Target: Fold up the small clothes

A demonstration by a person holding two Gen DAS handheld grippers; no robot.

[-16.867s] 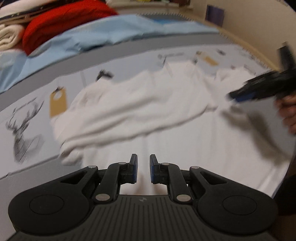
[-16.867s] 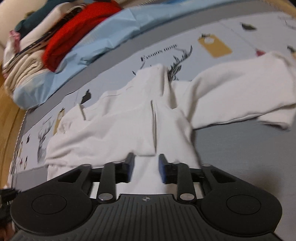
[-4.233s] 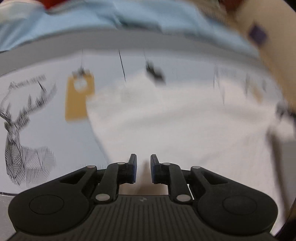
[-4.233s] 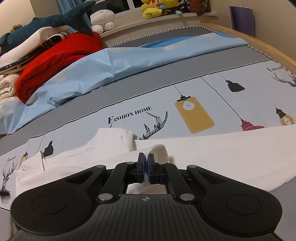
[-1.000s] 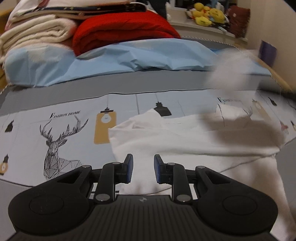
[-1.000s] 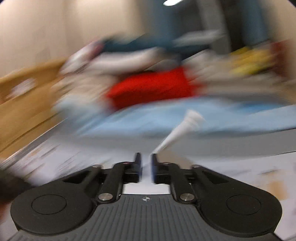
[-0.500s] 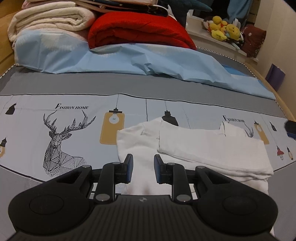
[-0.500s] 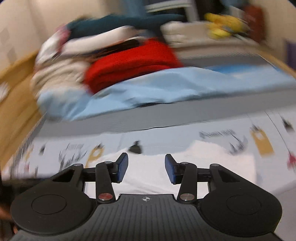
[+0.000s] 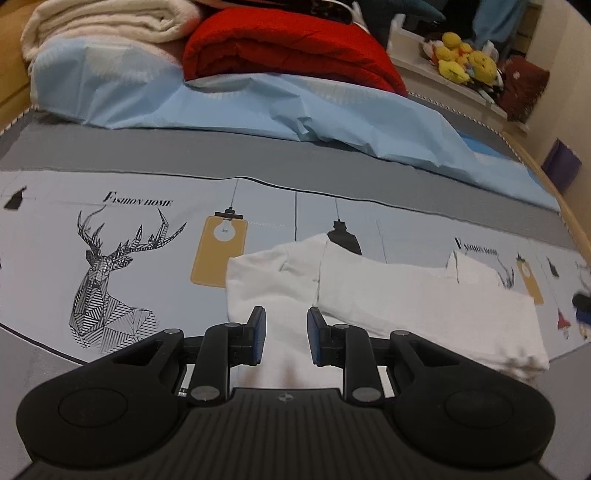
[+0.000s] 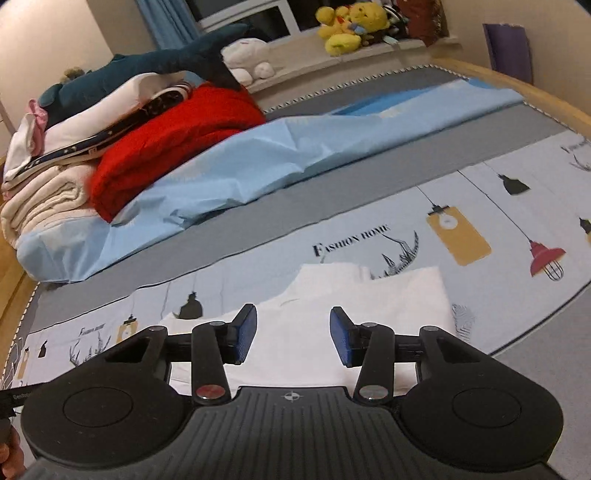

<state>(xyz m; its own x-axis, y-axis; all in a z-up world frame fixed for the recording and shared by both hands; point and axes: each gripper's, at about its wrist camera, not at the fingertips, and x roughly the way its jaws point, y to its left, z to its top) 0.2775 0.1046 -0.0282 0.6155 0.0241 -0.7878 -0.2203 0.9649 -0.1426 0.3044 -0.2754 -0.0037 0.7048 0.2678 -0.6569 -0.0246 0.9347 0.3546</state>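
Left gripper (image 9: 283, 334): blue-padded jaws spread a little, nothing between the pads, hovering over the near left part of the white garment (image 9: 406, 299). Right gripper (image 10: 292, 338): jaws spread wider, having just been opening, nothing pinched between them; it hangs over the same white garment (image 10: 332, 314).

The garment lies partly folded on the printed bedsheet (image 9: 155, 258). In the left wrist view a folded panel lies across its right portion, a short fold line running up between that panel and the left portion, and a small point of cloth stands up at its far right. The garment's left edge runs just beside a yellow lamp motif (image 9: 218, 251); its near right corner lies close to where the printed band meets plain grey.

Open room: bare sheet extends left of the garment across the deer print (image 9: 107, 273), and beyond its far edge to the grey band (image 9: 258, 158). Farther still, a crumpled light-blue sheet (image 9: 295, 110) closes off the far side, with a red blanket (image 9: 288, 40) and cream folded blankets (image 9: 103, 18) stacked upon it. A wooden bed rim (image 10: 517, 85) bounds the right side in the right wrist view.

Legible writing: "FASHION HOME" (image 9: 138, 199) printed above the deer, and again on the sheet (image 10: 351, 240) just beyond the garment in the right wrist view. A third print at the far right of the left wrist view is too blurred to read fully.

Far ledge: yellow plush toys (image 10: 351, 26); a dark blue plush shark (image 10: 155, 66) tops the blanket stack.
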